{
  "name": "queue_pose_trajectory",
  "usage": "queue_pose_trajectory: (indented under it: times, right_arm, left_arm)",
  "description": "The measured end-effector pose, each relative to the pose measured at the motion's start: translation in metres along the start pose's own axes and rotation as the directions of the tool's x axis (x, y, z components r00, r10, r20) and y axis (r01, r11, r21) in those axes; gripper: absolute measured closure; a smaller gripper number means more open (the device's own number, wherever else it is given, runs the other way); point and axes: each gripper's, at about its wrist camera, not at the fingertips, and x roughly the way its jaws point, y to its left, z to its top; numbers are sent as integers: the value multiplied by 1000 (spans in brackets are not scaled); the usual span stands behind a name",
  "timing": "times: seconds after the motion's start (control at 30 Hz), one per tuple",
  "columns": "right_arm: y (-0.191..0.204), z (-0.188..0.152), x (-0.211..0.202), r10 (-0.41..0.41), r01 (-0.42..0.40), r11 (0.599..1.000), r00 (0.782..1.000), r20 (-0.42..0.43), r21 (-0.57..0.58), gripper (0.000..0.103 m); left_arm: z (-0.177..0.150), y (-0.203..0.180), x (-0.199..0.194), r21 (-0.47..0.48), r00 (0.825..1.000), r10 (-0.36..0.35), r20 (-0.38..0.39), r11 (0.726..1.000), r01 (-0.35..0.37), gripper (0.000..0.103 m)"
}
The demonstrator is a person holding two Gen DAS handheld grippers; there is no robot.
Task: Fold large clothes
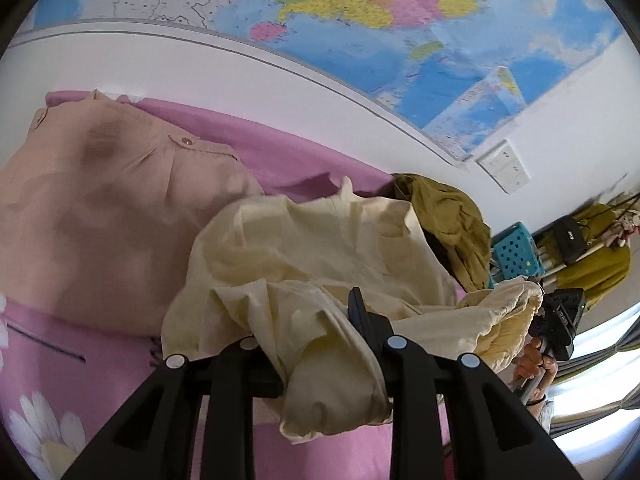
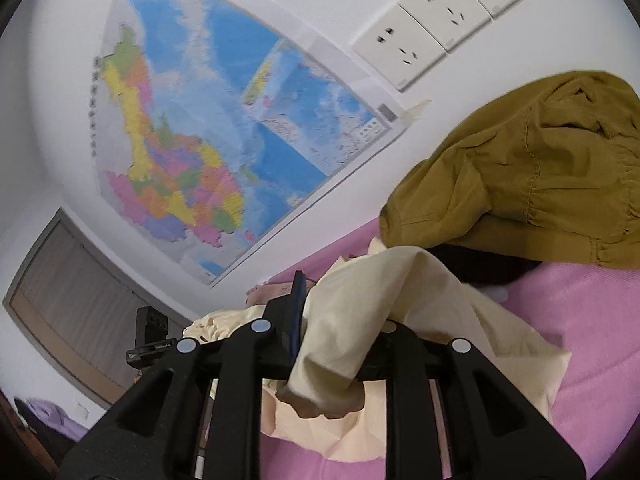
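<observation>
- Left tongs [image 1: 316, 340] clenched on a bunched fold of the pale yellow garment [image 1: 320, 248], cloth spilling out between and below the two black fingers.
- Right tongs [image 2: 340, 320] likewise clamped on the same pale yellow garment [image 2: 420, 300], fabric draped over and hanging down through the jaws.
- Garment lifted at both gripped ends, slack and crumpled in the middle, rest of it lying on the pink bedsheet [image 1: 304, 160].
- Seen from the left wrist: right tongs [image 1: 540, 300] at the far end of the yellow cloth, with the holding hand [image 1: 534, 360] below.
- Beige buttoned garment [image 1: 100, 208] spread flat on the bed, just beside the yellow one, possibly overlapped by its edge.
- Olive-mustard jacket [image 2: 532, 184] heaped on the bed near the wall, touching the yellow cloth's far side.
- Coloured wall map [image 2: 200, 140] above the bed; white wall sockets [image 2: 436, 20] to its right.
- Turquoise perforated basket [image 1: 516, 252] beyond the bed.
- Daisy print [image 1: 44, 432] on the sheet at lower left.
</observation>
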Motion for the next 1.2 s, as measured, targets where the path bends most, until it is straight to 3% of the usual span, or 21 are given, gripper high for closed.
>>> queue_pose_trajectory:
  times: [0.4, 0.57, 0.6, 0.7, 0.77, 0.87, 1.0, 1.1, 1.13, 1.17, 1.2]
  right_arm:
    - [-51, 31, 63, -98, 103, 990, 993, -59, 95, 81]
    - [-75, 36, 86, -172, 184, 972, 981, -92, 146, 76]
    - [-76, 36, 89, -185, 197, 970, 978, -95, 141, 71]
    - [-76, 34, 87, -200, 207, 967, 978, -59, 149, 32]
    - [-68, 33, 76, -177, 176, 976, 984, -8, 128, 30]
    - [-42, 22, 61, -164, 162, 986, 986, 33, 38, 30]
    - [12, -14, 82, -188, 172, 962, 981, -56, -213, 22]
    - [47, -46, 124, -280, 216, 885, 955, -100, -412, 14]
    - [54, -58, 144, -326, 230, 843, 937, -122, -487, 13]
    - [57, -66, 159, -369, 253, 811, 921, -125, -528, 13]
    - [57, -73, 172, -413, 279, 777, 902, -123, -564, 20]
  left_arm:
    - [57, 23, 56, -71, 998, 44, -50, 996, -47, 79]
    - [78, 28, 84, -89, 994, 73, -83, 993, -80, 78]
    - [82, 30, 91, -93, 993, 77, -92, 992, -86, 78]
    - [88, 37, 104, -104, 991, 79, -109, 990, -91, 78]
    - [89, 41, 110, -115, 991, 78, -110, 989, -90, 78]
    - [87, 45, 114, -125, 993, 84, -85, 988, -94, 77]
    - [86, 44, 116, -114, 993, 90, -69, 989, -98, 77]
    - [85, 41, 115, -107, 995, 85, -56, 990, -90, 74]
    - [84, 39, 116, -106, 996, 78, -50, 991, -83, 73]
    - [83, 38, 114, -104, 997, 72, -43, 992, -76, 71]
    - [81, 36, 111, -96, 997, 67, -35, 993, -70, 69]
